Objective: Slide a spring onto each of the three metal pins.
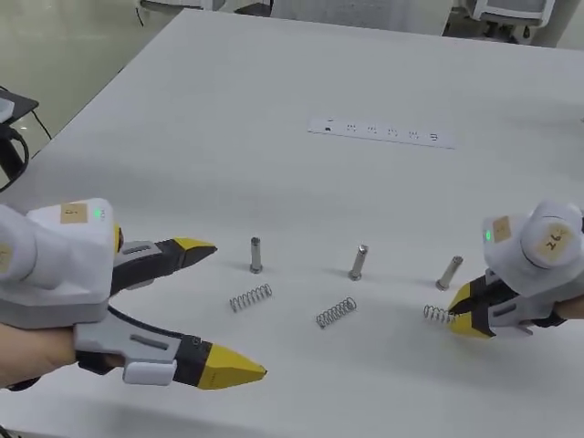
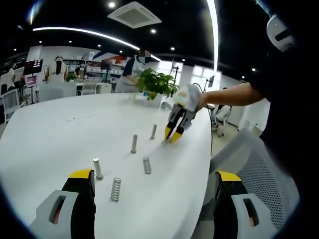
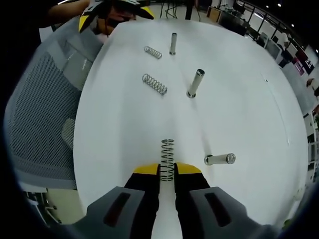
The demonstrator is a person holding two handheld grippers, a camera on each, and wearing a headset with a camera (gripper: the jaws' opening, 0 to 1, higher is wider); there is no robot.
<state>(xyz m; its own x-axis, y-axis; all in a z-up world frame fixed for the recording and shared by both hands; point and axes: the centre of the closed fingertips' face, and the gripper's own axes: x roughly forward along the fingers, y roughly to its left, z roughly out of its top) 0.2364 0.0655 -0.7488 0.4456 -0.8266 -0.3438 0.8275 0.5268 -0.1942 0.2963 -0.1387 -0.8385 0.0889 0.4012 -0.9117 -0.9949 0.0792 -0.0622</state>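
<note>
Right gripper [image 3: 168, 169] jaws pinch one spring [image 3: 167, 152] beside the rightmost pin [image 1: 448, 272]. Left gripper [image 1: 234, 308] jaws are spread wide. Two loose springs [image 1: 336, 312] lie before the other pins [image 1: 358, 262]. A power strip [image 1: 380, 130] sits well beyond, with bare surface [image 1: 274, 109] around it.

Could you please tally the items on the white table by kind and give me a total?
Short silver metal pins: 3
Small coiled wire springs: 3, one gripped in the right claw
Flat white power strip: 1
Total: 7
</note>
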